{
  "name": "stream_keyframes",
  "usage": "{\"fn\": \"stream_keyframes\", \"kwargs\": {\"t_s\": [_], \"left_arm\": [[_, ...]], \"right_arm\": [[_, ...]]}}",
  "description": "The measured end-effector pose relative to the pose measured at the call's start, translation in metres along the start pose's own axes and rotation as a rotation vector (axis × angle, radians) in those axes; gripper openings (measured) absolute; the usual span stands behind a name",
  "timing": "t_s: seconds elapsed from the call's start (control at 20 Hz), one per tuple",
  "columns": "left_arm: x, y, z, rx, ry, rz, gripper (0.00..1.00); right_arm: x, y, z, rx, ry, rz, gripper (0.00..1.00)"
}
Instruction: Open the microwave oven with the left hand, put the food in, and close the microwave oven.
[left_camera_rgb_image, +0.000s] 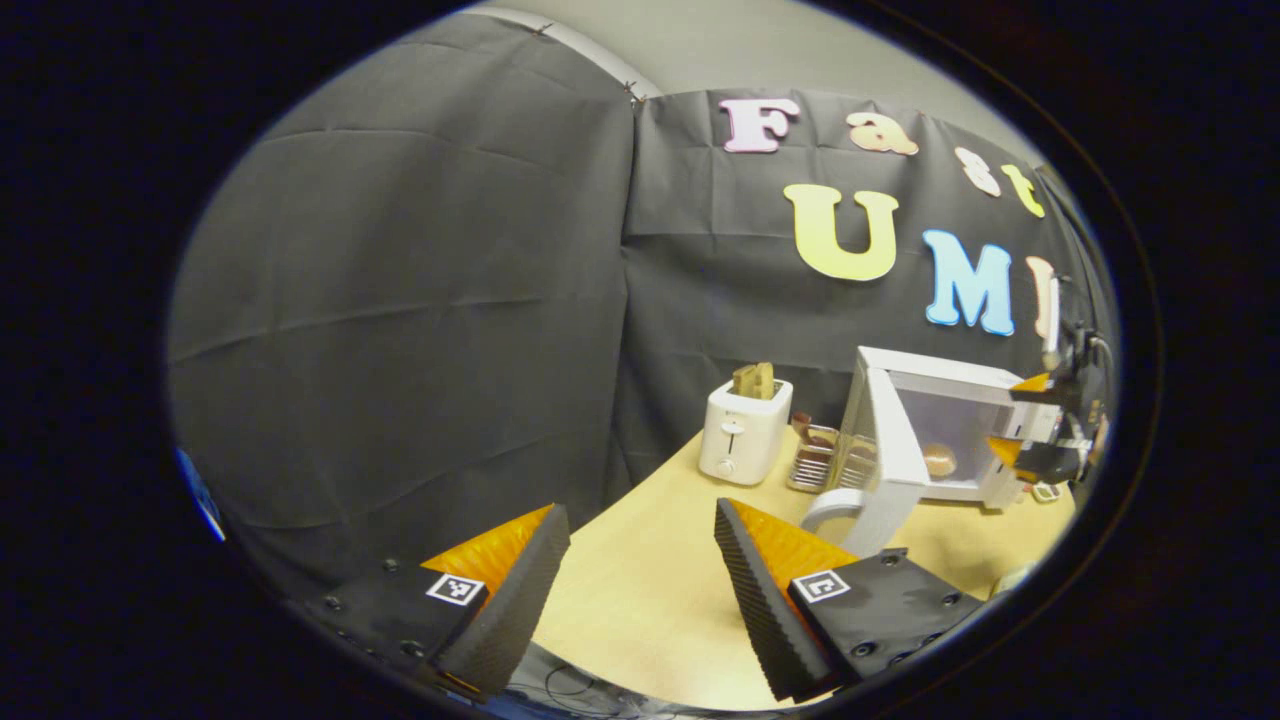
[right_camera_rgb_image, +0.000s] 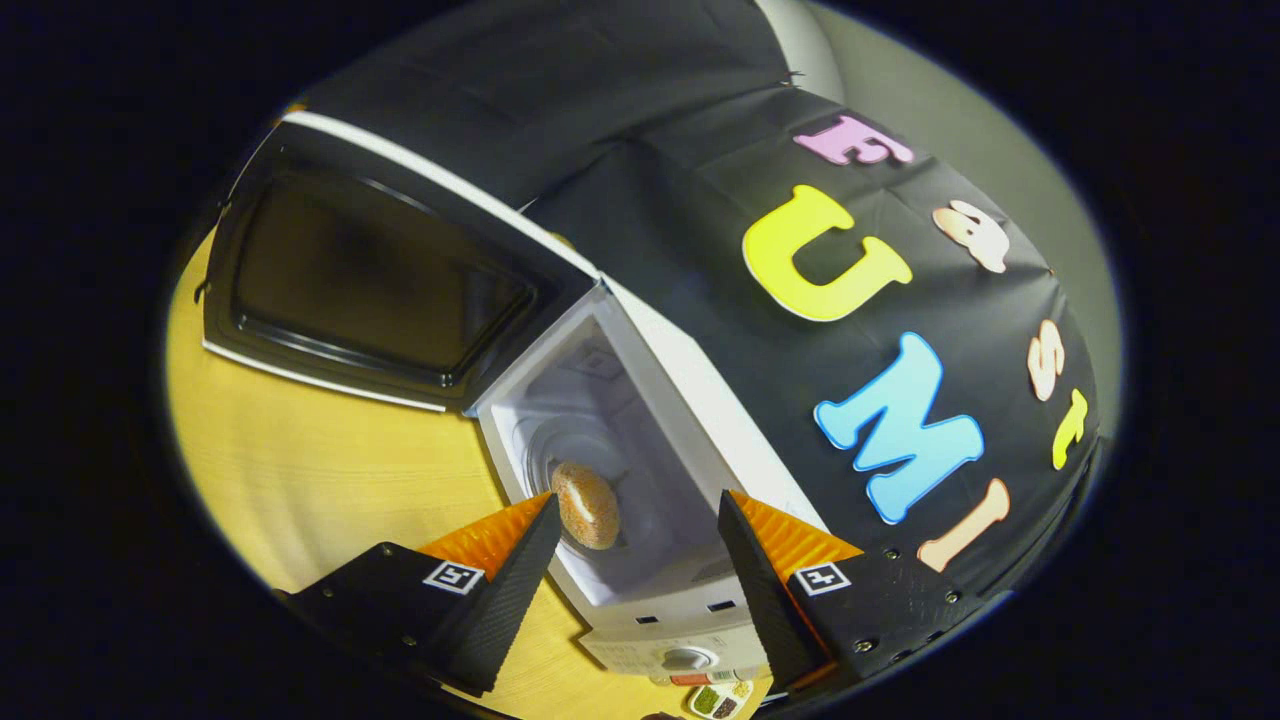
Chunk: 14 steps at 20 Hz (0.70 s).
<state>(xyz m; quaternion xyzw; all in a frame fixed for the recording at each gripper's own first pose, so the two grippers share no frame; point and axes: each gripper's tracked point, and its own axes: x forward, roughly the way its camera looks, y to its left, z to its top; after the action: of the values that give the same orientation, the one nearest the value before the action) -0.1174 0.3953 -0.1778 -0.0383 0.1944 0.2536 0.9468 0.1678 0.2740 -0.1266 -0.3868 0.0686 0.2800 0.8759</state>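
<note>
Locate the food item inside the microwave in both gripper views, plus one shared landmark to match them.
Left gripper view: the food sits far right of centre, small, inside the open microwave, behind its swung-out door.
Right gripper view: the food lies low, just left of centre, on the microwave floor, between the right tongs.
Shared landmark: the open microwave door, at upper left in the right gripper view.

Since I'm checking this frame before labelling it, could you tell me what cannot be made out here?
- Microwave controls: in the left gripper view the right gripper covers them; in the right gripper view they are cut by the lower edge.
- Tray contents beside the toaster: too small, partly behind the open door.
- Food inside: its kind is unclear.
- Door handle: partly behind the left gripper.
</note>
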Motion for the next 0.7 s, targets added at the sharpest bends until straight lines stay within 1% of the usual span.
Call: {"fn": "stream_keyframes", "kwargs": {"t_s": [0.1, 0.15, 0.25, 0.35, 0.45, 0.5, 0.6, 0.7], "left_arm": [[0.023, 0.002, -0.007, 0.004, 0.019, -0.02, 0.94], [0.033, 0.001, -0.01, 0.008, 0.028, -0.03, 0.96], [0.051, -0.002, -0.016, 0.014, 0.043, -0.052, 0.93], [0.072, -0.008, -0.023, 0.026, 0.054, -0.072, 0.9], [0.091, -0.017, -0.036, 0.04, 0.086, -0.089, 0.66], [0.097, -0.025, -0.044, 0.04, 0.114, -0.108, 0.54], [0.105, -0.04, -0.06, 0.034, 0.151, -0.14, 0.3], [0.108, -0.058, -0.066, 0.025, 0.166, -0.171, 0.05]], "right_arm": [[-0.03, -0.011, 0.006, 0.082, -0.012, -0.036, 0.96], [-0.044, -0.014, 0.009, 0.137, -0.014, -0.047, 0.96], [-0.072, -0.023, 0.014, 0.254, -0.023, -0.07, 0.97], [-0.098, -0.037, 0.016, 0.358, -0.033, -0.113, 0.97], [-0.122, -0.049, 0.014, 0.434, -0.046, -0.141, 0.97], [-0.131, -0.057, 0.012, 0.449, -0.048, -0.162, 0.97], [-0.149, -0.071, -0.002, 0.444, -0.04, -0.214, 0.97], [-0.162, -0.079, -0.013, 0.445, -0.029, -0.246, 0.97]]}}
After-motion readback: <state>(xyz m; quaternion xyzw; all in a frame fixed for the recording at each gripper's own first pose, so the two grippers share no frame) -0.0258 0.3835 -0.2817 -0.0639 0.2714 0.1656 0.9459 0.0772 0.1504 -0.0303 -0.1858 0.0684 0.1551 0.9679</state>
